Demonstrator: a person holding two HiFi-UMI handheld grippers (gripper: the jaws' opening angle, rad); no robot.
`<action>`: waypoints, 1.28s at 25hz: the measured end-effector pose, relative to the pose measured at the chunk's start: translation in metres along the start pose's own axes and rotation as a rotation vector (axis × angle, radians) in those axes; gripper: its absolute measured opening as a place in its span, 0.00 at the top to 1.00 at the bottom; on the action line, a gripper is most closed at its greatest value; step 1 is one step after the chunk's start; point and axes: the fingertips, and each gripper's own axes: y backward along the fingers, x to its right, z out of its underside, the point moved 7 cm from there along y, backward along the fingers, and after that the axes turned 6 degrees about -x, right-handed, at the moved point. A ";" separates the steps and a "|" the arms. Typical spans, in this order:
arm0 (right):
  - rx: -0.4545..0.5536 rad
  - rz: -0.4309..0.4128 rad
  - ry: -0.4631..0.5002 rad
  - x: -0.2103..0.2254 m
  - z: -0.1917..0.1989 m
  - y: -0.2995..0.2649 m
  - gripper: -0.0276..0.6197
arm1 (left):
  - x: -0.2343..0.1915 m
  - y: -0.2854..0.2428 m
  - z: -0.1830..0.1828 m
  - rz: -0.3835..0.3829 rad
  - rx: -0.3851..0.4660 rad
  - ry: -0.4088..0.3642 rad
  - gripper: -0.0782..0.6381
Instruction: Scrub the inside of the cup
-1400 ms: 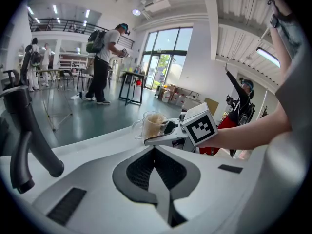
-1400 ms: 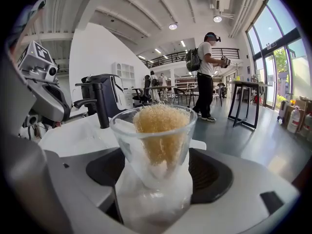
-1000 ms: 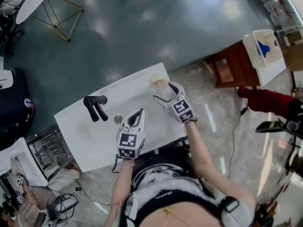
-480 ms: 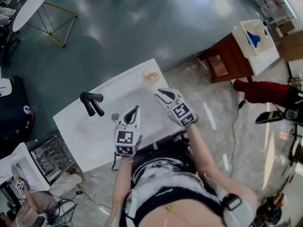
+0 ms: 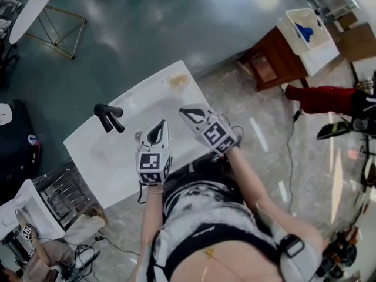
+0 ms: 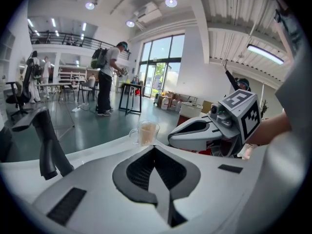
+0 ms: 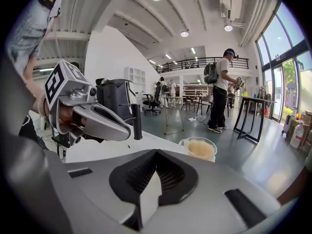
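A clear glass cup [image 5: 178, 80] with a tan sponge inside stands alone at the far corner of the white sink counter [image 5: 111, 157]. It also shows in the left gripper view as the cup [image 6: 146, 132] and in the right gripper view as the cup [image 7: 201, 148]. My right gripper [image 5: 183, 110] hovers short of the cup; its jaws have just been closing, and nothing is between them. My left gripper [image 5: 163, 123] hangs beside it over the counter, shut and empty. Each gripper sees the other: the right gripper [image 6: 171, 136] and the left gripper [image 7: 130, 132].
A black faucet [image 5: 108, 116] stands at the counter's left, beside a round drain [image 5: 140, 135]. A wooden side table [image 5: 273, 54] carrying a white bin [image 5: 308, 31] is at upper right. A wire rack [image 5: 61, 195] sits on the floor at lower left. People stand far off.
My right gripper has come away from the cup, drawn back and up, and its jaws have gone from wide open to shut. The cup stays at the corner. The left gripper has barely shifted.
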 end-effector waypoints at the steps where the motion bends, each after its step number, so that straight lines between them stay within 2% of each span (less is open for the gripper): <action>1: 0.001 -0.004 0.003 -0.002 -0.003 0.002 0.95 | 0.000 0.002 -0.002 -0.005 0.007 -0.004 0.89; 14: 0.170 0.036 -0.074 -0.019 -0.057 0.037 0.95 | 0.008 0.038 -0.031 0.005 0.166 -0.029 0.89; 19: 0.227 0.056 -0.057 -0.027 -0.079 0.051 0.95 | 0.013 0.055 -0.044 0.017 0.216 -0.050 0.89; 23: 0.288 0.071 -0.065 -0.037 -0.096 0.063 0.95 | 0.013 0.070 -0.051 0.001 0.271 -0.051 0.89; 32: 0.346 0.068 -0.001 -0.062 -0.122 0.071 0.95 | 0.012 0.098 -0.065 -0.042 0.363 -0.067 0.89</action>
